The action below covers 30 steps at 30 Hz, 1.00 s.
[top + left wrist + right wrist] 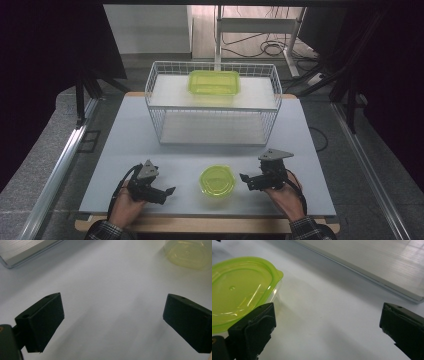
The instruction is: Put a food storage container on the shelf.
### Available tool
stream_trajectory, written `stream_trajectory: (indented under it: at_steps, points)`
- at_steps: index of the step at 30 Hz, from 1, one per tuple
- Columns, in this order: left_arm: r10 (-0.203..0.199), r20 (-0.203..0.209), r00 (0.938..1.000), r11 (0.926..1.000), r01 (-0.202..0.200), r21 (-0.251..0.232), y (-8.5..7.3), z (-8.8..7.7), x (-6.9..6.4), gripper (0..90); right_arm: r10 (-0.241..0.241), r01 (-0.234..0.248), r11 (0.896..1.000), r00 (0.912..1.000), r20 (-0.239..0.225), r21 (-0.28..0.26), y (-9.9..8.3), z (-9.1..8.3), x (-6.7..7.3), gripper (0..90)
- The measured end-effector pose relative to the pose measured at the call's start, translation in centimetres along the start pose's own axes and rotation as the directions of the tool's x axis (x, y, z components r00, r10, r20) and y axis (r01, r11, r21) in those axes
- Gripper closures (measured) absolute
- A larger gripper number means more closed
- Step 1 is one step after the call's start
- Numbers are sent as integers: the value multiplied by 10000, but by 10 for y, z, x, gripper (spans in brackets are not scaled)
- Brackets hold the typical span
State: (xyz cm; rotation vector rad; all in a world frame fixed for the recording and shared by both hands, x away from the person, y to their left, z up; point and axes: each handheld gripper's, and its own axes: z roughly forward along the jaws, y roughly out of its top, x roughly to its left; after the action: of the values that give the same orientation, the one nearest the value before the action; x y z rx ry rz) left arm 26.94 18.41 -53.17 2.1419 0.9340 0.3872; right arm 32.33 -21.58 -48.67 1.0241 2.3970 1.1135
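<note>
A round container with a yellow-green lid point(218, 182) point(239, 290) point(187, 253) rests on the white table point(150, 150) between my two grippers. My right gripper point(245, 179) point(327, 327) sits just to its right, jaws wide open with bare table between them and the container beside its left jaw. At the left, my left gripper point(170, 191) point(113, 322) is open too, nothing between its jaws, a short way from the container. A rectangular yellow-green container point(214, 82) stands on the upper shelf of the wire basket point(165, 85).
The white wire basket's lower shelf point(212, 127) faces me at the far side of the table; its edge point(372, 280) point(22, 255) shows in both gripper views. A white desk frame and cables point(270, 47) lie beyond the table.
</note>
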Motion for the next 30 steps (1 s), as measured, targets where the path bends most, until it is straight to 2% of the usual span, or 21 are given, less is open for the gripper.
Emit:
stream_trajectory:
  at_steps: [3, 7, 9, 15, 16, 20, 22, 23, 25, 26, 27, 28, 30]
  points:
    - [12, 10, 10000, 10000, -12, 11, 0, 0, 0, 34, 221, -222, 9998, 9994, -260, -5, 1, -2, 1, 12]
    - [11, 6, 10000, 10000, -11, 23, 0, 0, -1, 34, 339, -341, 9994, 9988, -340, -47, 4, -3, 5, 17]
    - [18, -3, 10000, 10000, -18, 23, 0, 0, -1, 34, 698, -716, 9969, 9960, -551, -313, 8, -6, 10, 51]
    - [50, -15, 10000, 10000, -49, 45, 0, 1, -1, 34, 656, -685, 9968, 9956, -669, -418, 13, -10, 15, 135]
    - [66, -25, 10000, 10000, -66, 53, 0, 1, -1, 34, 745, -786, 9958, 9938, -828, -475, 13, -10, 16, 180]
    - [97, -39, 9999, 9999, -97, 67, 1, 1, -2, 34, 1041, -1092, 9934, 9873, -1204, -364, 15, -8, 16, 245]
    - [100, -35, 9999, 9999, -100, 69, 1, 1, -2, 34, 1259, -1307, 9912, 9791, -1595, -198, 15, -5, 16, 266]
    - [107, -37, 9999, 9999, -107, 71, 1, 1, -2, 34, 1259, -1307, 9912, 9791, -1595, -198, 15, -5, 16, 266]
    - [106, -50, 9999, 9999, -105, 73, 1, 1, -2, 35, 1487, -1505, 9886, 9685, -1995, 65, 15, -3, 15, 286]
    - [102, -59, 9999, 9999, -101, 76, 1, 1, -2, 35, 1778, -1775, 9839, 9552, -2365, 227, 15, 1, 14, 317]
    - [102, -59, 9999, 9999, -101, 76, 1, 1, -2, 35, 1778, -1775, 9839, 9552, -2365, 227, 15, 1, 14, 317]
    - [118, -53, 9999, 9999, -117, 88, 1, 1, -2, 35, 2020, -1995, 9792, 9423, -2669, 370, 15, 4, 13, 364]
    - [133, -61, 9999, 9999, -132, 100, 1, 1, -2, 35, 2222, -2147, 9750, 9327, -2842, 577, 16, 8, 12, 410]
